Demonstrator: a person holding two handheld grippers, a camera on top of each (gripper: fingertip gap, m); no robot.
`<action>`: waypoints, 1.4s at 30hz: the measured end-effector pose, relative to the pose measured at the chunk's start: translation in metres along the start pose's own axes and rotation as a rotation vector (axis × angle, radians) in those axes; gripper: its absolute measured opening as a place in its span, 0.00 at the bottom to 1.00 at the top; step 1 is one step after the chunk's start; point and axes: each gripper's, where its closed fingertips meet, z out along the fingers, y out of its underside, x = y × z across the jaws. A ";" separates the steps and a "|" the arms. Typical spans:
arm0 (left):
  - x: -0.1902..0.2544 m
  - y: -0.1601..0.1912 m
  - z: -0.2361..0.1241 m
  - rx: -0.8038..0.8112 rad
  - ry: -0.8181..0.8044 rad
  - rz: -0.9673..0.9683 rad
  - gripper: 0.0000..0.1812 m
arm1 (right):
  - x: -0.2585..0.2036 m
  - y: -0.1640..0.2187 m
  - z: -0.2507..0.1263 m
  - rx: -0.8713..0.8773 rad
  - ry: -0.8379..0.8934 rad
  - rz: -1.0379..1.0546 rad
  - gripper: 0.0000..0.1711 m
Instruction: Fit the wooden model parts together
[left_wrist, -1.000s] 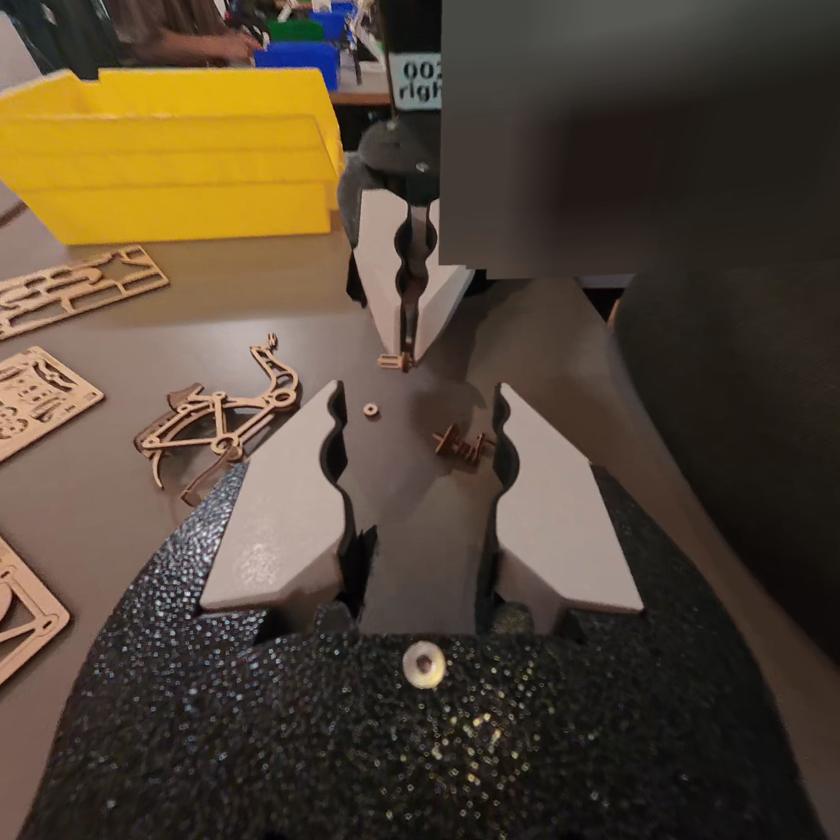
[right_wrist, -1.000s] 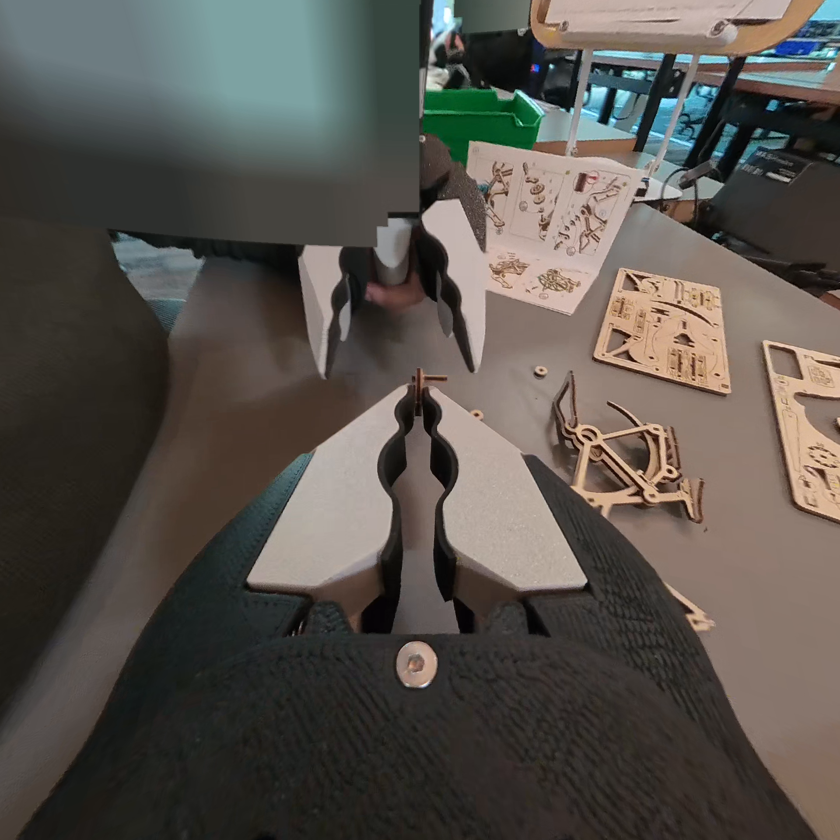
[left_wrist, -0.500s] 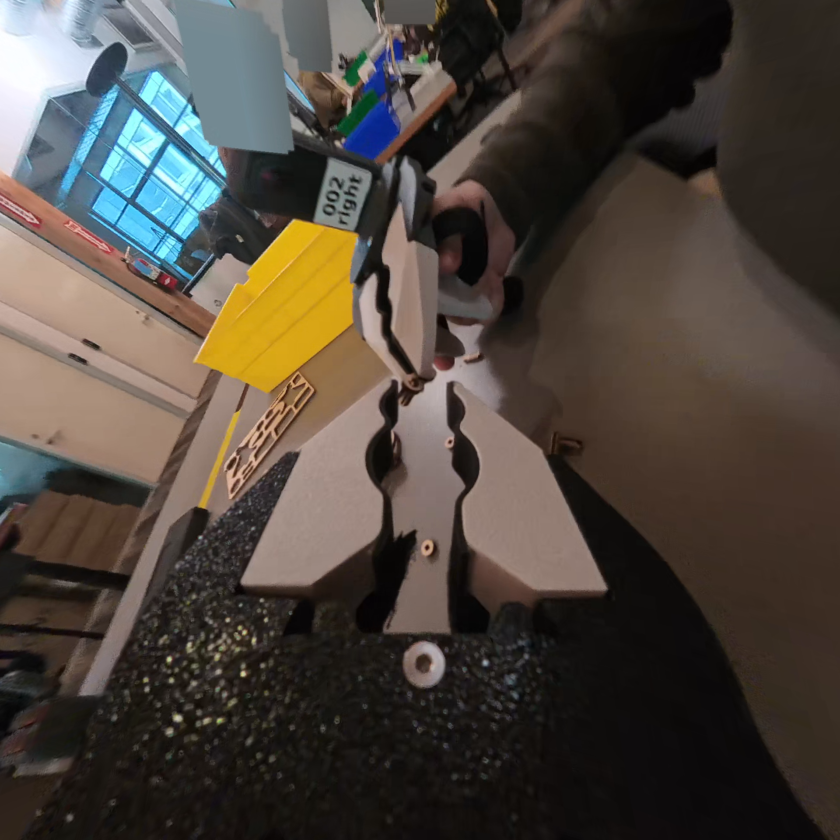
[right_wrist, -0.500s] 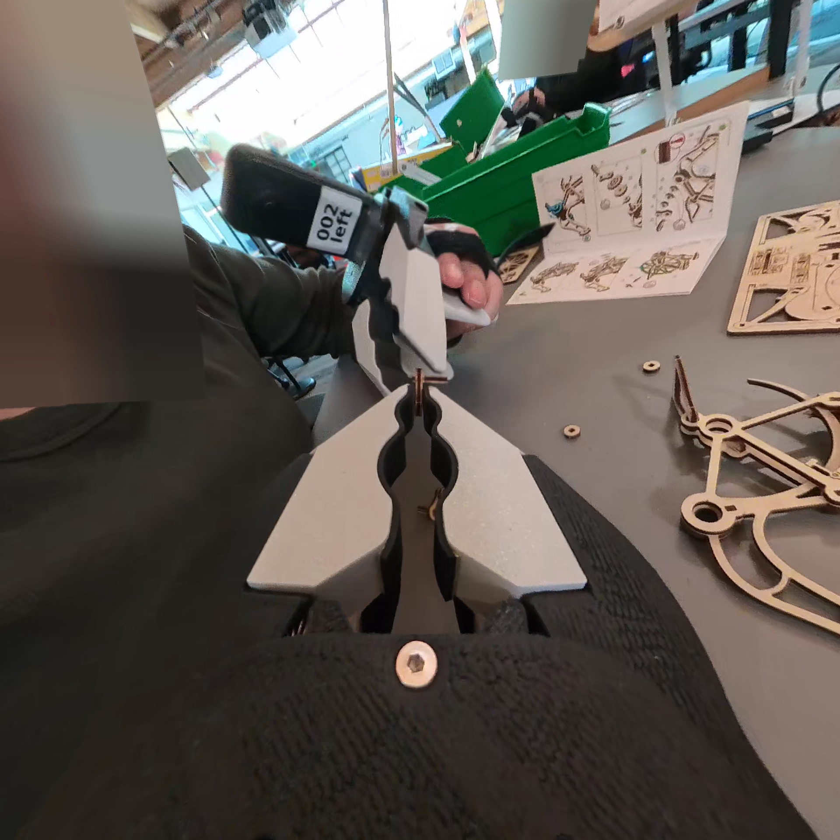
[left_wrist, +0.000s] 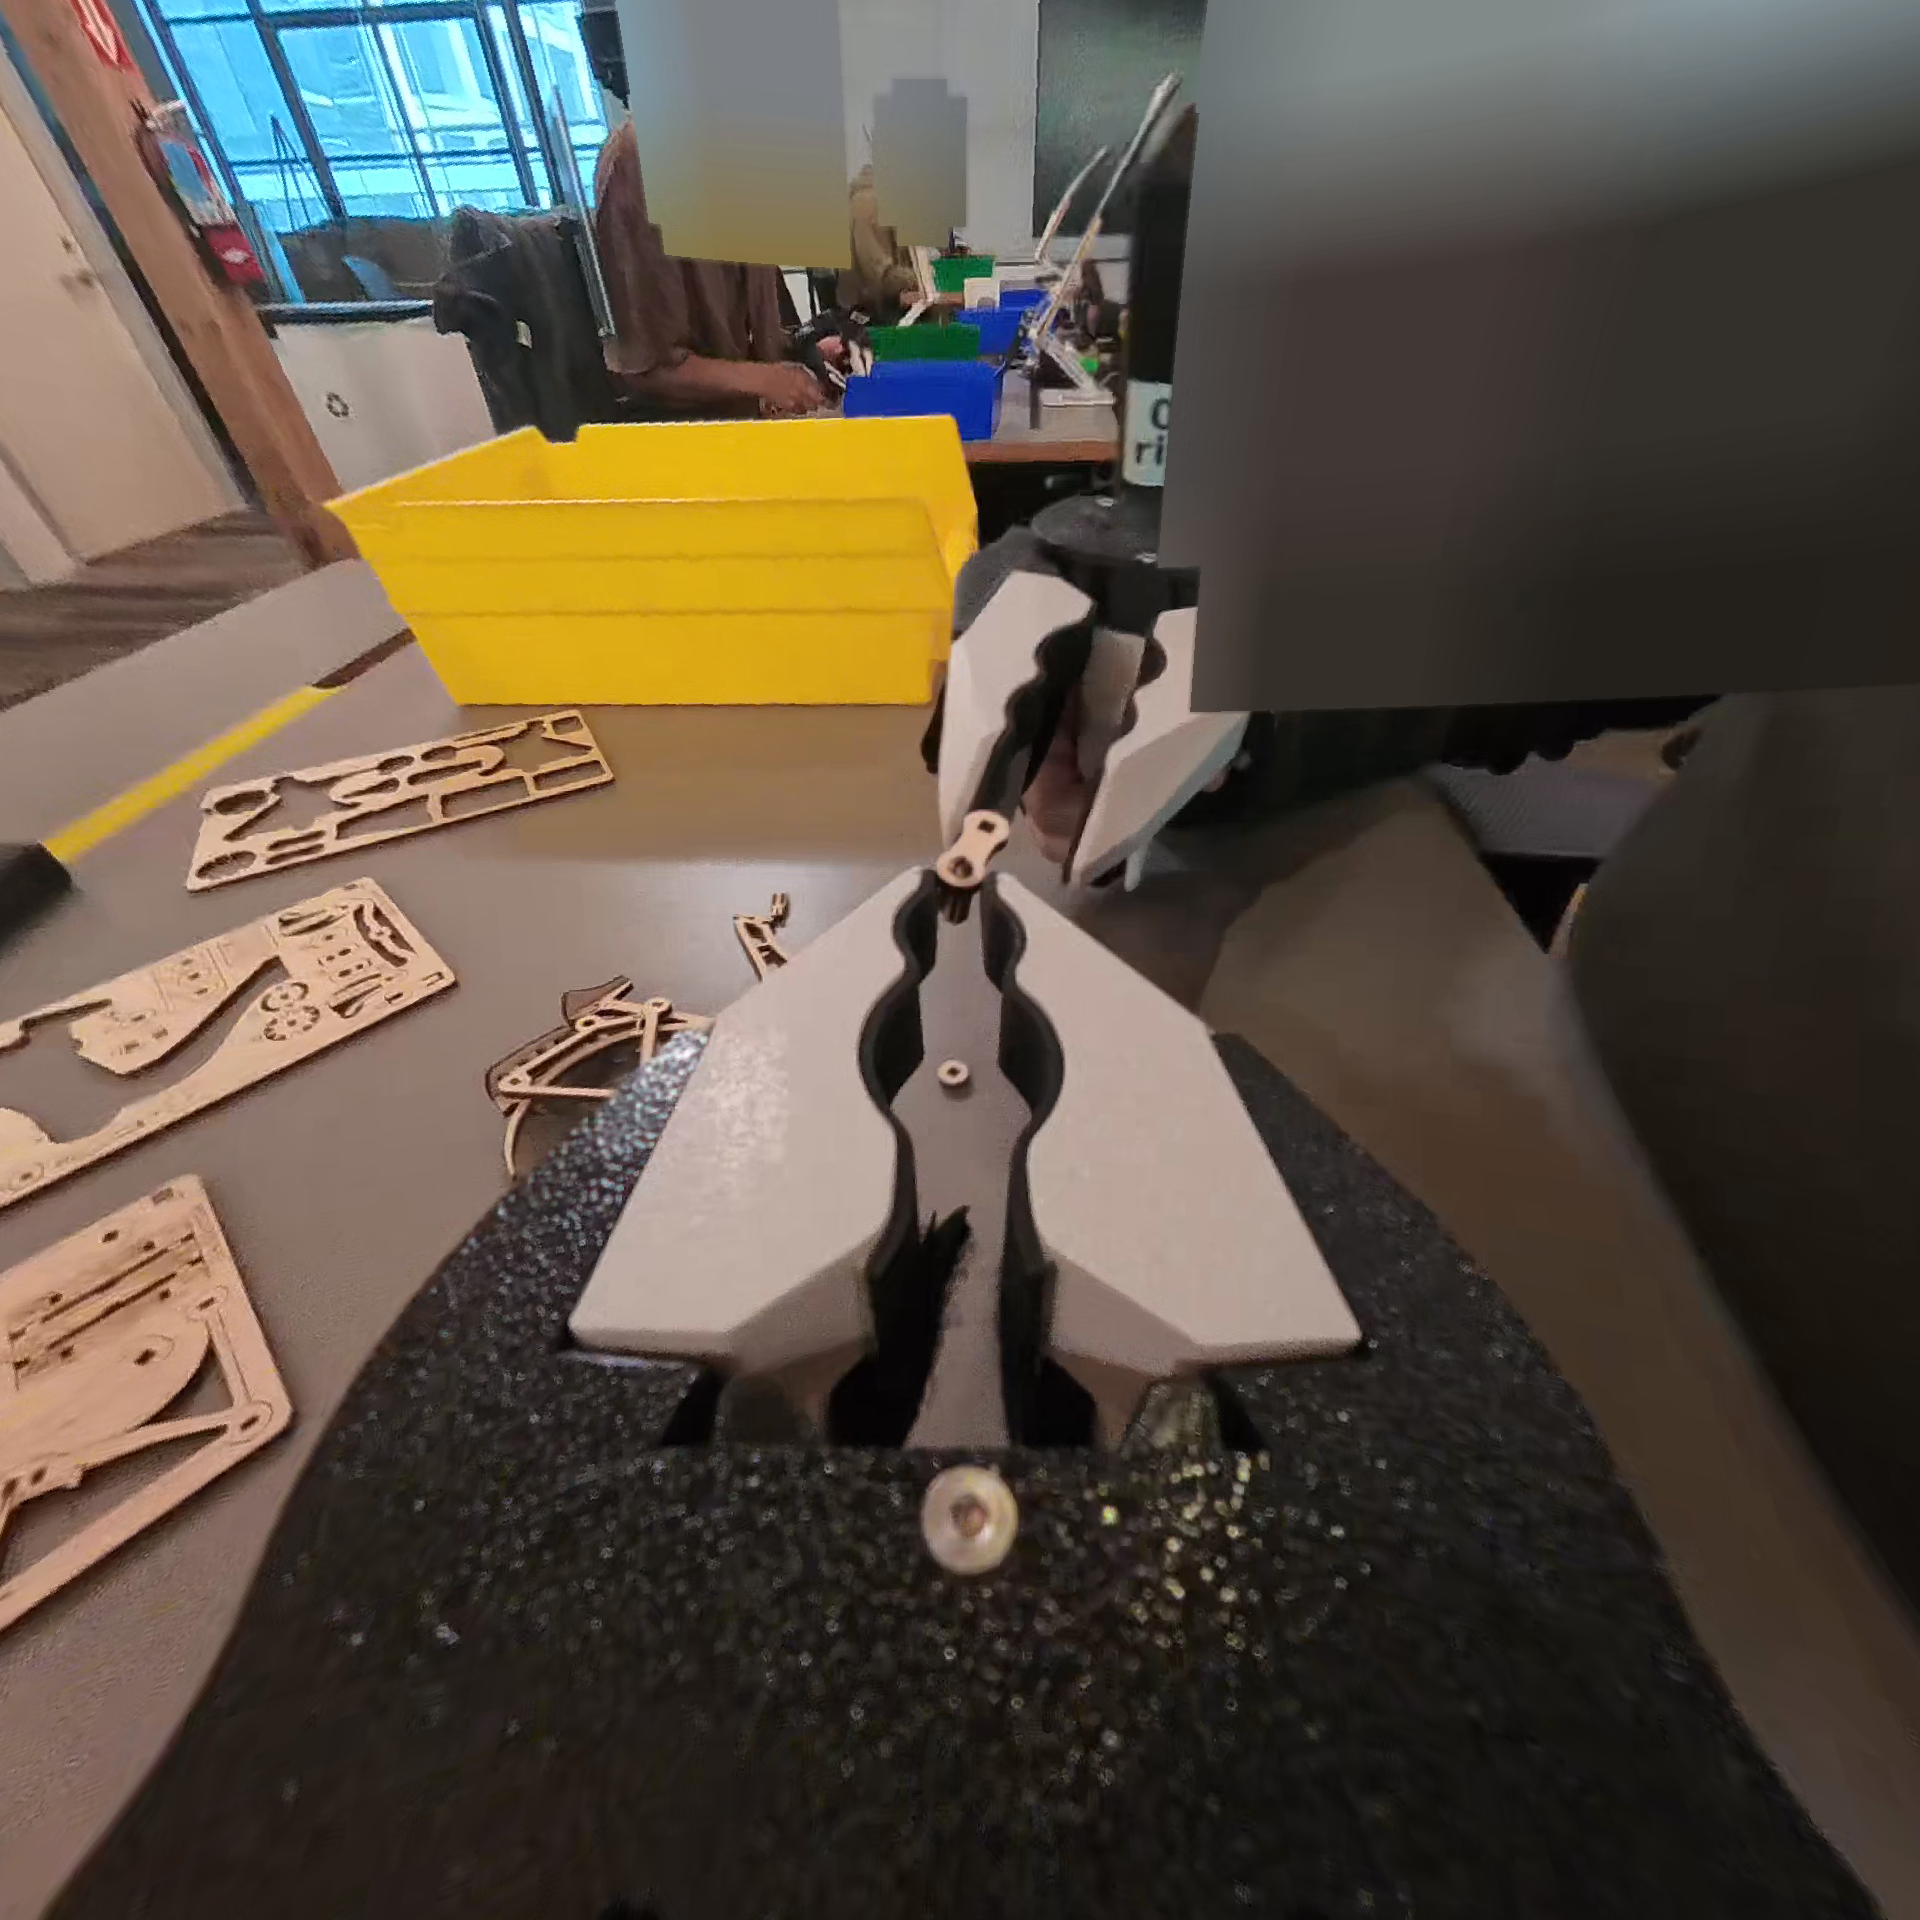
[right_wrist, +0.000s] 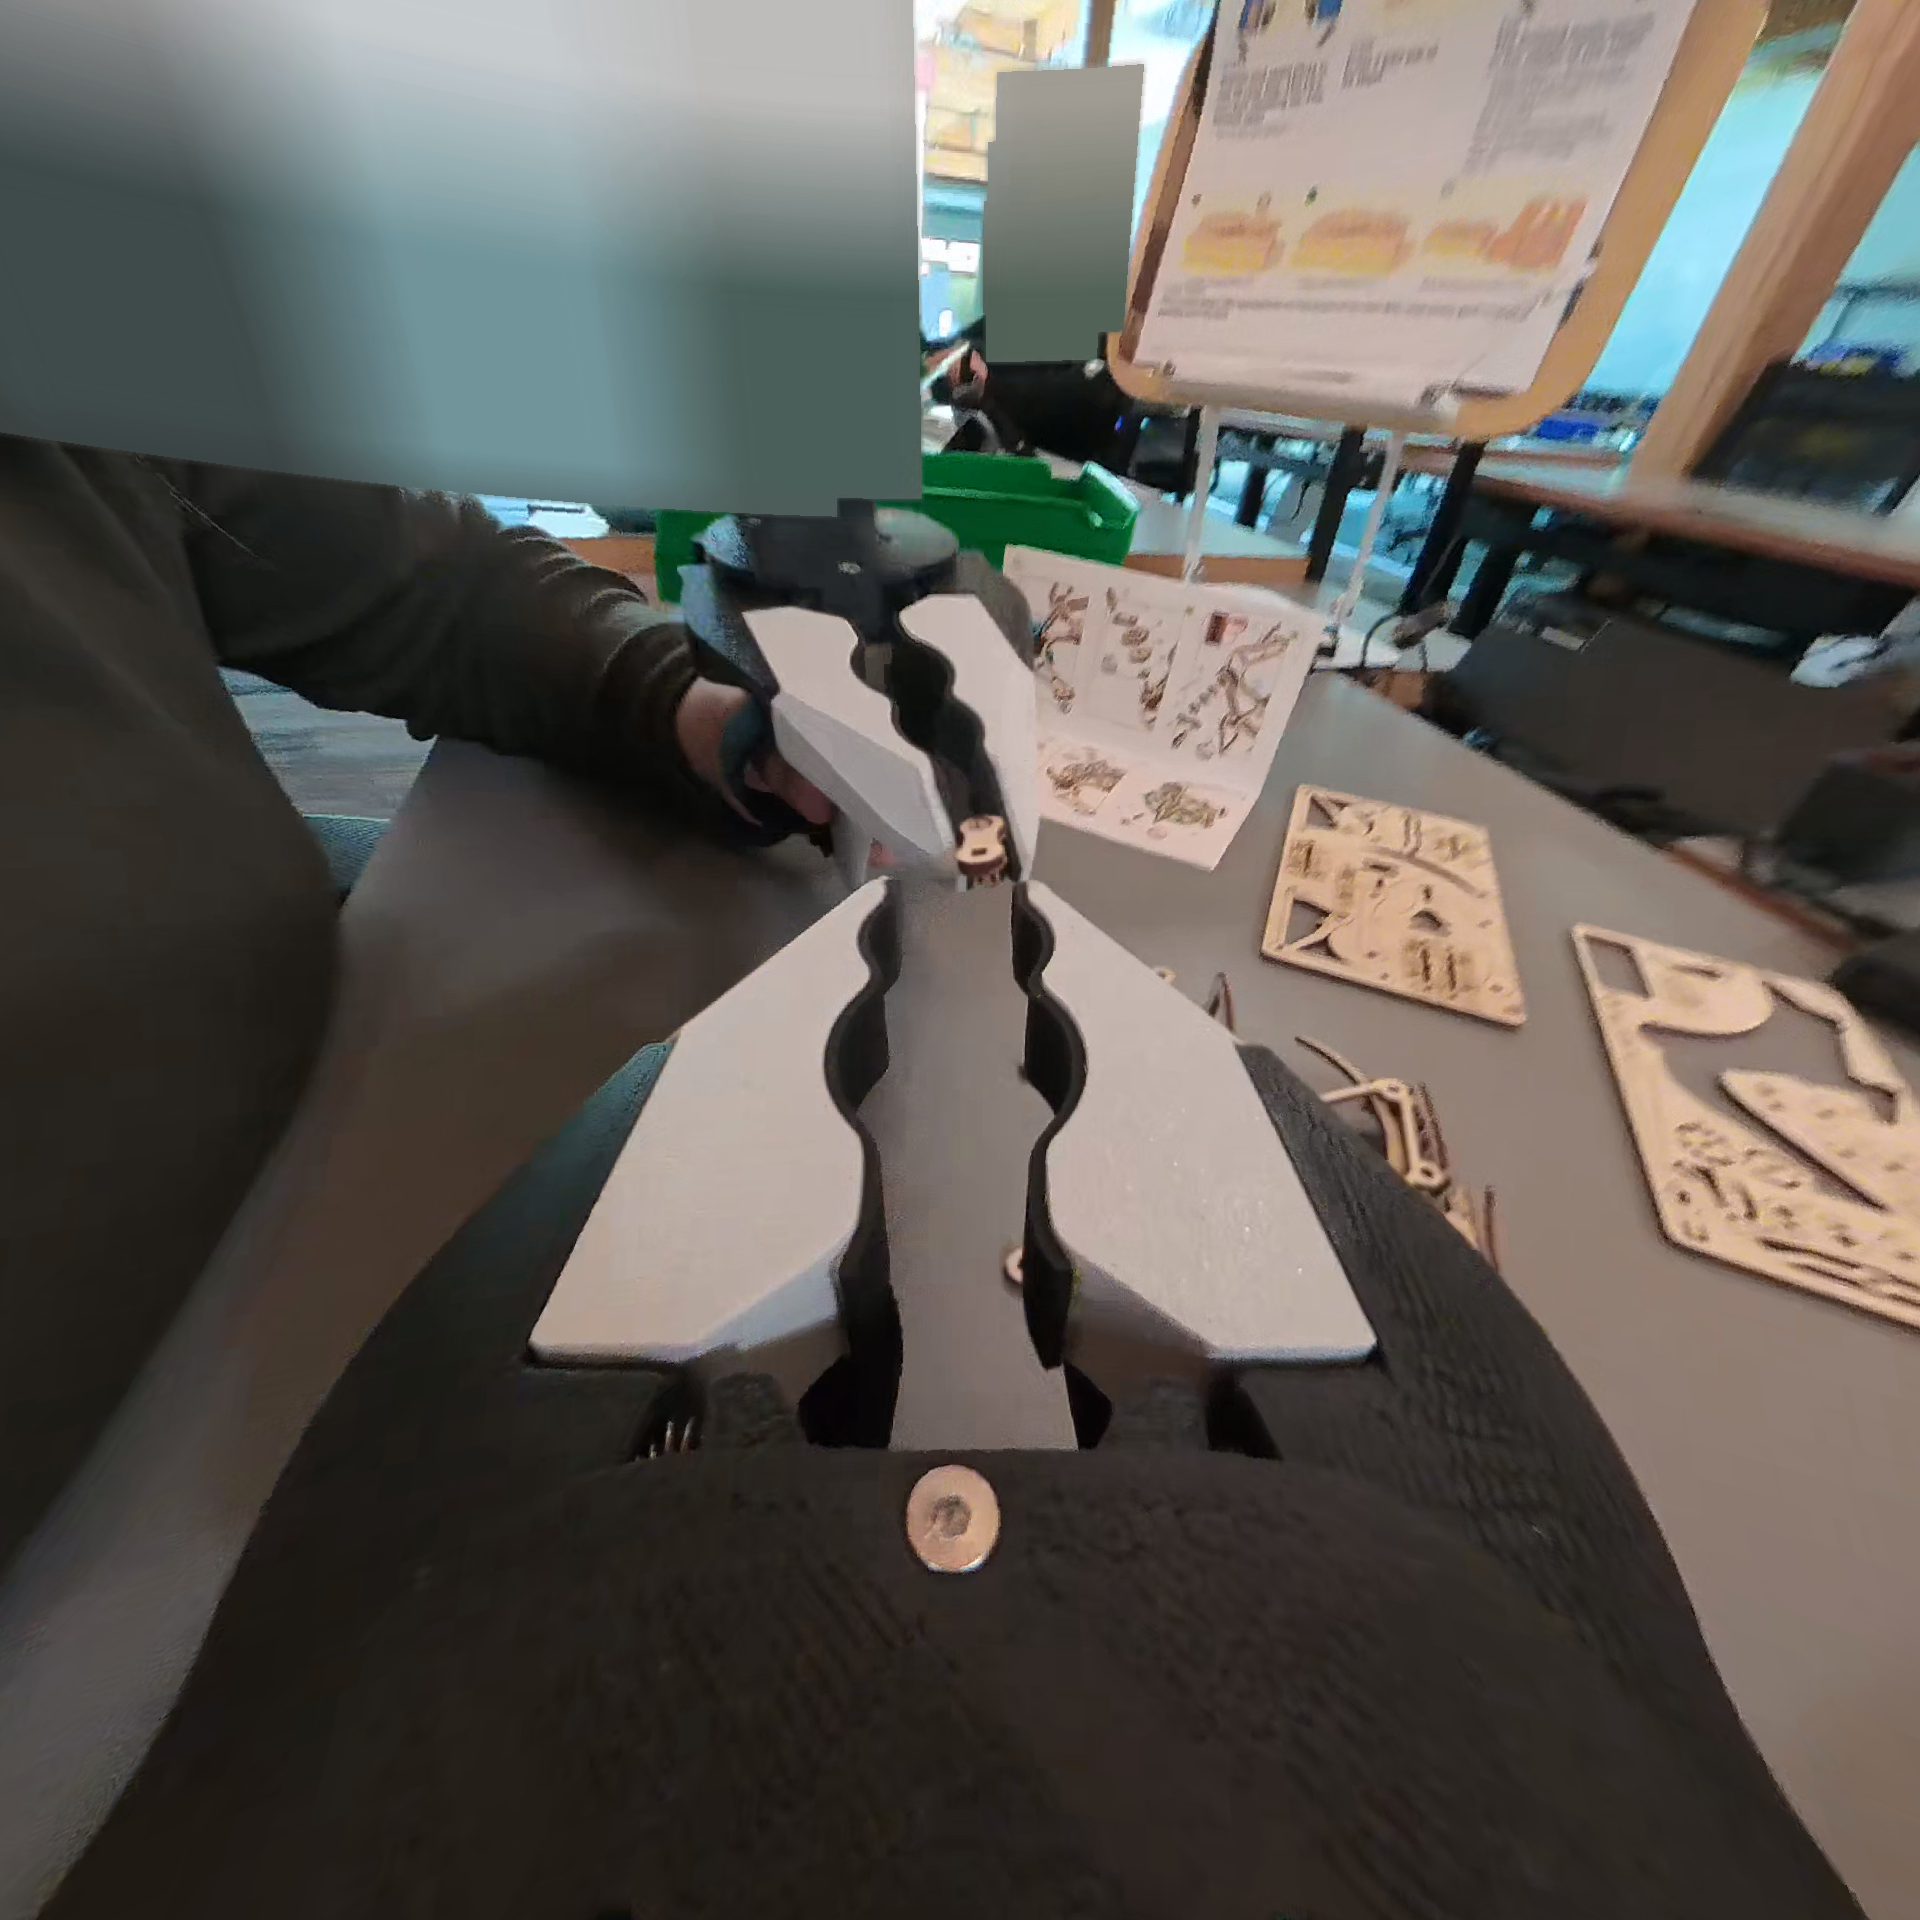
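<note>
left claw has the link, right claw just ahead

my left claw (left_wrist: 961, 883) pinches the small wooden link (left_wrist: 971, 847) above the surface (left_wrist: 665, 831), long axis tilted up toward the right claw (right_wrist: 951, 894), which gapes empty, tips just beside it.

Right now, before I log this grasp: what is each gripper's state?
Left gripper: shut on the small wooden piece.
Right gripper: open, holding nothing.

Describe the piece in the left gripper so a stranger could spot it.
Find the yellow bin on the table. Right of it, nearer, the left gripper is shut on the piece. It is a short link with two holes, held aloft; the other wooden parts lie flat.
</note>
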 end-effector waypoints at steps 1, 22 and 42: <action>0.000 0.000 0.000 -0.004 -0.001 -0.001 0.03 | 0.000 -0.004 -0.001 0.020 0.011 -0.013 0.11; 0.022 0.031 0.006 -0.152 0.096 0.209 0.25 | -0.004 0.028 -0.008 -0.199 -0.131 0.104 0.04; 0.012 0.019 0.006 -0.072 0.050 0.084 0.03 | -0.005 0.012 -0.004 -0.056 -0.108 0.067 0.05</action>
